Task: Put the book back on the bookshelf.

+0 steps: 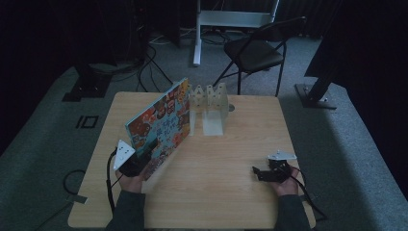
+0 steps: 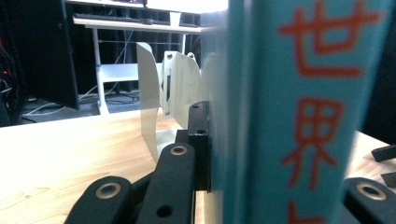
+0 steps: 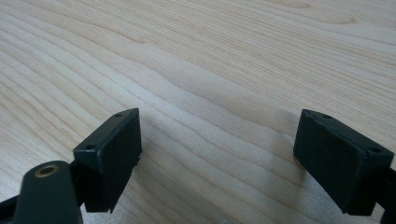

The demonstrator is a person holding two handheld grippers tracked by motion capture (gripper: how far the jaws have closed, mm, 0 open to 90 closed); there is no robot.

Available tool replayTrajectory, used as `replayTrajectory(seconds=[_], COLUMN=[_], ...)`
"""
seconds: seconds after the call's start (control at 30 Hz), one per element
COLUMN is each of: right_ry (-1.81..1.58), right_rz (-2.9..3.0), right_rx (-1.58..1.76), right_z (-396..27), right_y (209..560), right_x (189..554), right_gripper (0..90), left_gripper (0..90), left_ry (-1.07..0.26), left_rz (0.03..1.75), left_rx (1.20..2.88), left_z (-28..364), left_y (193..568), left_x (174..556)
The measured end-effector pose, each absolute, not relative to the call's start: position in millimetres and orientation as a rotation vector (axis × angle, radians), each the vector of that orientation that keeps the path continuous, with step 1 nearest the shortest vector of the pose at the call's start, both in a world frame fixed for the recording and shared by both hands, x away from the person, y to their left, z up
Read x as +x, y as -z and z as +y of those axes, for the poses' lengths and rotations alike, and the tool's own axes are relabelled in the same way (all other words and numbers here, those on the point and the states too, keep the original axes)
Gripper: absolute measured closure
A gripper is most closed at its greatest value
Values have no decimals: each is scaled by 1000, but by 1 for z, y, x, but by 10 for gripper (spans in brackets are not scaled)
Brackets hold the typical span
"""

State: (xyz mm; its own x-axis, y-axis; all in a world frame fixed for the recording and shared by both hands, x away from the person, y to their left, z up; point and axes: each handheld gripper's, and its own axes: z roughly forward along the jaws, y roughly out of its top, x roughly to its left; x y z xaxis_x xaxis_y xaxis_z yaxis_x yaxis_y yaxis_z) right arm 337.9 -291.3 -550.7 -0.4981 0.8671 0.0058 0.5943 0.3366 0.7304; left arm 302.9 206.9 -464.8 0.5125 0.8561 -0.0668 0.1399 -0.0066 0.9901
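Standing the book (image 1: 161,126) upright on its edge near the surface (image 1: 216,192) centre, the left hand-held gripper (image 1: 137,162) clamps its spine end, likely to slide it into the white bookend rack (image 1: 208,108) just behind, while the right hand-held gripper (image 1: 257,173) rests wide and empty.

The picture book (image 1: 161,126) stands tilted across the table's (image 1: 231,202) left half, walling it off. Just behind it, the white bookend rack (image 1: 209,108) blocks the far middle. The right half and near edge lie open wood.
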Motion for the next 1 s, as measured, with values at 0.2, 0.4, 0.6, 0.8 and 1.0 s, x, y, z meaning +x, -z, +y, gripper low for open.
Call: replayTrajectory(seconds=[0.2,0.4,0.6,0.8,1.0], right_ry=[-969,-969,-969,-969,-969], right_rz=[2220,2221,2221,2221,2221], right_rx=[1290,1290,1290,1290,1290], right_z=[-291,-291,-291,-291,-291], right_y=[551,551,551,551,551], right_x=[338,338,338,338,338], right_gripper=[150,150,149,150,149], left_gripper=[810,811,811,811,811], left_ry=[-713,-730,-745,-769,-775], left_rz=[917,923,935,946,961], left_rx=[1478,1480,1481,1485,1478], left_z=[206,204,202,199,197], left_y=[465,464,463,463,463], left_x=[306,308,310,313,317])
